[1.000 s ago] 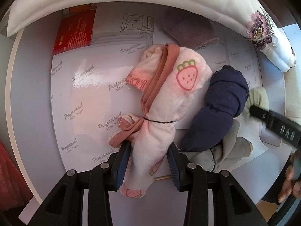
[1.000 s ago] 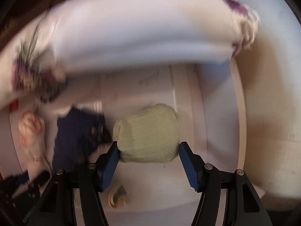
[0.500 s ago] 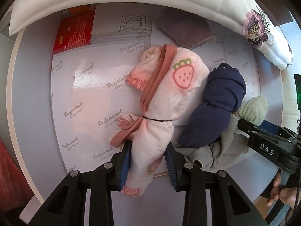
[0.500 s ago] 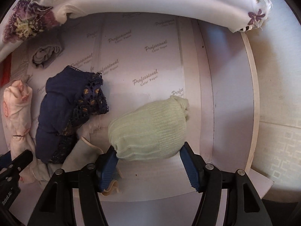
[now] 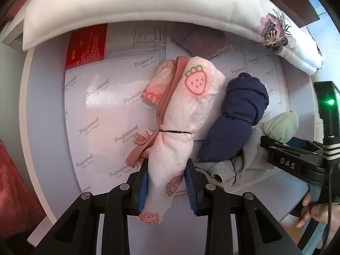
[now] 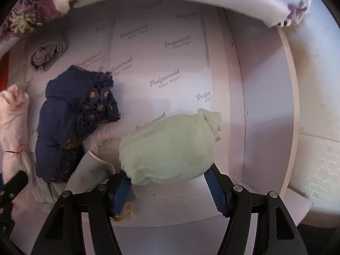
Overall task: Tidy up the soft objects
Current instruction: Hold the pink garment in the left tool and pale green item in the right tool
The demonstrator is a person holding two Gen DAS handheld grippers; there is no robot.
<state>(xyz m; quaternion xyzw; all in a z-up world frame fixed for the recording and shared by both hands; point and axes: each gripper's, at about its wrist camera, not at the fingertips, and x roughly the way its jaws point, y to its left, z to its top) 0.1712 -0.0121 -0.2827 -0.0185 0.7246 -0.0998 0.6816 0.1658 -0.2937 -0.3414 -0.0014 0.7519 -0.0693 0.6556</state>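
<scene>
- We see a long white padded bolster with purple flower prints (image 5: 148,6) arching from nine o'clock over twelve to two o'clock in the left wrist view, above a white tabletop covered with glossy "Professional Color Paper" sheets (image 5: 99,110).
- We see the pink strawberry-print cloth bundle tied with a black band (image 5: 182,114) at the centre, and our left gripper (image 5: 167,182) at six o'clock is clenched on its lower end.
- A rolled navy-blue lace-edged garment (image 5: 235,119) lies touching the pink bundle at three o'clock, over a crumpled grey-beige cloth (image 5: 240,165).
- In the right wrist view, our right gripper (image 6: 169,188) at six o'clock grasps the pale green knitted bundle (image 6: 170,146).
- A red printed booklet (image 5: 87,44) sits at eleven o'clock.
</scene>
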